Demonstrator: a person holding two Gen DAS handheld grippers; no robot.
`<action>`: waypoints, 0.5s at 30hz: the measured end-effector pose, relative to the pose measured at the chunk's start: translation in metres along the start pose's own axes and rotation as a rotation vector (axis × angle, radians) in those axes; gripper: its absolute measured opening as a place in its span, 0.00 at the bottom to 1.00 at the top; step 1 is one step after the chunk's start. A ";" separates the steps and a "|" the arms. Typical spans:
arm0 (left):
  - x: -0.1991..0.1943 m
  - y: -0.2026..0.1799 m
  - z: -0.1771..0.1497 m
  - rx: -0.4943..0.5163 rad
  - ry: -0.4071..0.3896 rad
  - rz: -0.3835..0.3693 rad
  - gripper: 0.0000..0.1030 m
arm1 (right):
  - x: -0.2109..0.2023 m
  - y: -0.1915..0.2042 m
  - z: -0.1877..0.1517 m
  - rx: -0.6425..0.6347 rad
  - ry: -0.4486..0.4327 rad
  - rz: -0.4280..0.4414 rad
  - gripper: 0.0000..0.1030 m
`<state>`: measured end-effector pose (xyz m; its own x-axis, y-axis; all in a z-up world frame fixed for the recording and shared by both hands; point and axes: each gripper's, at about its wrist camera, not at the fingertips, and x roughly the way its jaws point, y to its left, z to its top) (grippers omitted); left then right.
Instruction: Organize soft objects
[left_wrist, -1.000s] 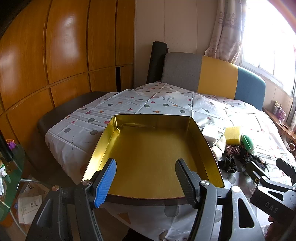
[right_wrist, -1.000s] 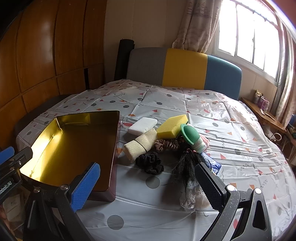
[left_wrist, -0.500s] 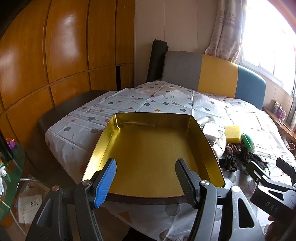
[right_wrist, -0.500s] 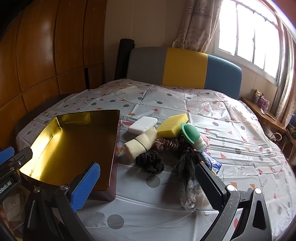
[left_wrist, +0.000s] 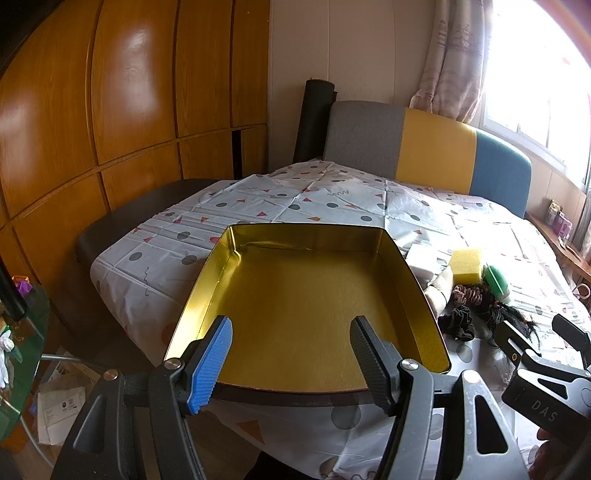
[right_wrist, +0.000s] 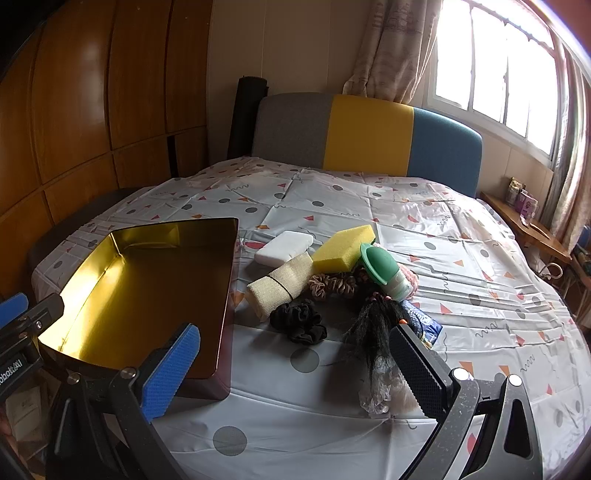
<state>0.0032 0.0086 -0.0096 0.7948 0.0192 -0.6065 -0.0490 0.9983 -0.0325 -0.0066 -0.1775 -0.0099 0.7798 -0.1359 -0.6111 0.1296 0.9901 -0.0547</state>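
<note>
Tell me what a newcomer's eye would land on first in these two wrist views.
First the gold tin tray, with nothing in it, at the near left edge of the patterned bed cover. Next the jumble of soft things to its right: a yellow sponge, a white pad, a beige roll and a black scrunchie. The left gripper and right gripper stand open, holding nothing.

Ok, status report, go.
Left gripper open, empty, over gold tin. Right gripper open, empty, short of black scrunchie. Tin empty. Nothing blocking.
</note>
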 end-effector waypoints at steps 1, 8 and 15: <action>0.000 0.000 0.000 0.000 0.000 0.000 0.65 | 0.000 -0.001 0.000 0.001 -0.001 0.000 1.00; -0.001 0.000 -0.001 0.003 0.002 -0.001 0.65 | -0.001 -0.002 -0.001 0.004 -0.001 -0.001 1.00; 0.000 -0.002 -0.001 0.008 0.003 0.004 0.65 | -0.002 -0.002 0.000 0.004 -0.002 -0.001 1.00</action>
<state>0.0027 0.0070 -0.0099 0.7927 0.0228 -0.6092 -0.0473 0.9986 -0.0243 -0.0083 -0.1791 -0.0088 0.7809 -0.1364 -0.6096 0.1325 0.9898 -0.0518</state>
